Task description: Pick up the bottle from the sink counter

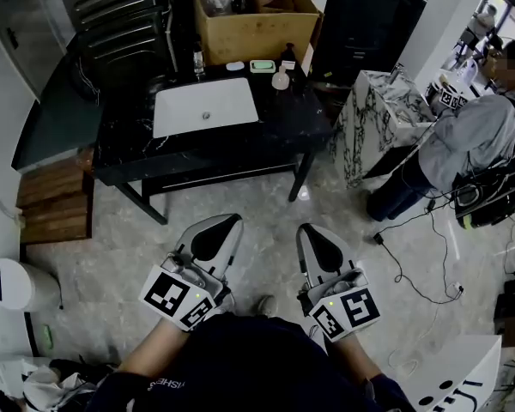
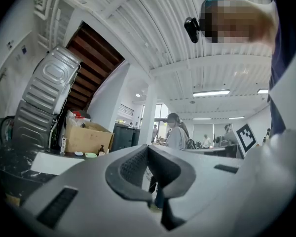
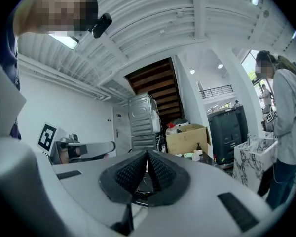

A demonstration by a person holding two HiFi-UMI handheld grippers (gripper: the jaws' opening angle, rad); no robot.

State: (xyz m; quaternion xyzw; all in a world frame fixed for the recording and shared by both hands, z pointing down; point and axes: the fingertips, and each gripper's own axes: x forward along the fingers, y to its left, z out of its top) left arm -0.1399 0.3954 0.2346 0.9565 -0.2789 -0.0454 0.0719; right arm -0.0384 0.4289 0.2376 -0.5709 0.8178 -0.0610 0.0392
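You are at the very start. Your left claw [image 1: 230,223] and right claw [image 1: 305,232] are both pressed closed and empty, held near your body and well apart from the bench [image 1: 120,157]. The pale bottle [image 1: 280,80] stands toward the bench's far right corner, just right of the sink basin [image 1: 204,106], with a dark bottle [image 1: 289,55] behind it. Next, I judge, you step in, spread one claw and bring it level around the bottle.

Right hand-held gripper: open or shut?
Shut: the right hand-held gripper shows its jaws meeting at the tips, nothing between them.
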